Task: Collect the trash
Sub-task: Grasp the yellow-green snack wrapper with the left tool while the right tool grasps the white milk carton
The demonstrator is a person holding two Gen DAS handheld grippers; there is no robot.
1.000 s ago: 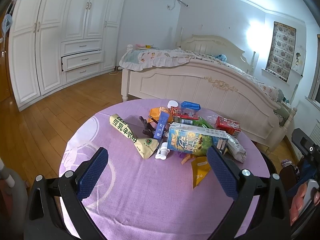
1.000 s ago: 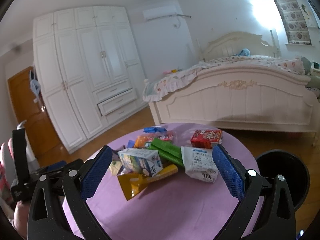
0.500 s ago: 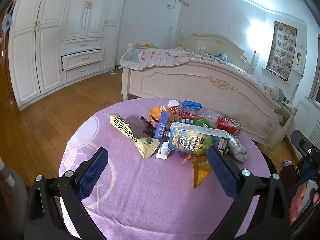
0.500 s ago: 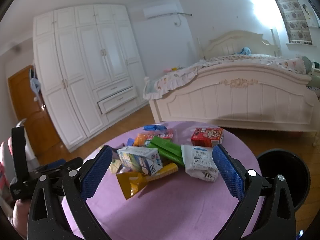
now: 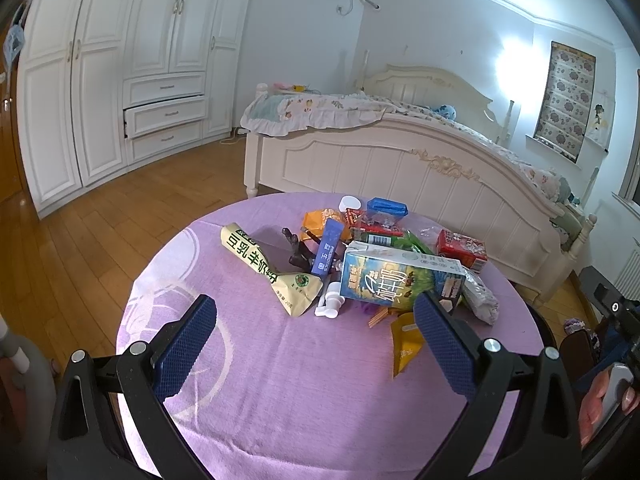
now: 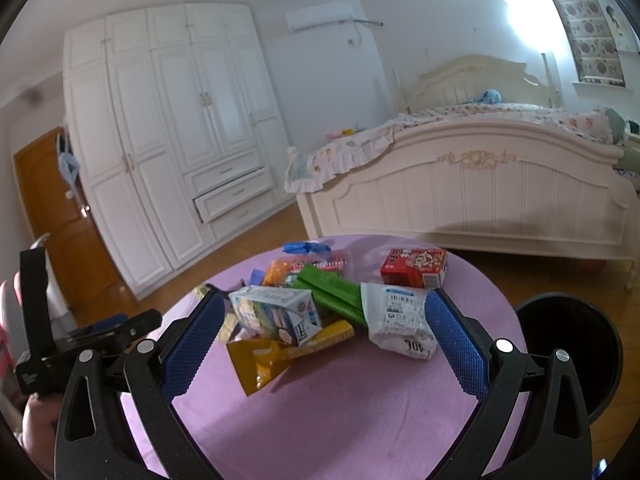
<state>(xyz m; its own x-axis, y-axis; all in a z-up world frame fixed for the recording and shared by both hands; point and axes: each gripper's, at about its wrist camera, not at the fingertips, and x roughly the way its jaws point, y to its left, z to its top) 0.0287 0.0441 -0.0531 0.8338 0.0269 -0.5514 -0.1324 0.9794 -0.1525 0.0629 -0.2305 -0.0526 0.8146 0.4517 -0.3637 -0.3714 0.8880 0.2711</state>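
A round surface [image 5: 256, 400] under a purple cloth fills the lower half of both views, with a heap of trash lying at the centre of each frame. In the left wrist view, the left gripper [image 5: 316, 344] sits at the bottom of the frame with its blue-padded fingers [image 5: 186, 344] spread wide apart and nothing between them; they are short of the heap. Just above them lie a cream snack bag [image 5: 264, 268] with green lettering, a white pump cap [image 5: 330, 304], and a blue and green milk carton [image 5: 400, 280] on its side. To the right of the carton is a red box [image 5: 460, 248], and below it a yellow wrapper [image 5: 406, 344]. A blue stick pack [image 5: 328, 246] leans in the middle of the pile, with a white lid [image 5: 350, 203] at the far edge.

In the right wrist view, the right gripper [image 6: 324, 340] is also at the bottom of the frame, its fingers [image 6: 456, 344] wide apart and holding nothing. Between them appear the milk carton [image 6: 276, 312], a green pack [image 6: 332, 292], a white bag [image 6: 400, 320] with a printed label, and the yellow wrapper [image 6: 260, 364]. The red box [image 6: 414, 266] lies beyond. A black bin [image 6: 576, 344] stands on the floor at the right edge, just beside the surface. A white bed [image 6: 480, 192] and a white wardrobe [image 6: 168, 140] fill the upper part of the frame.
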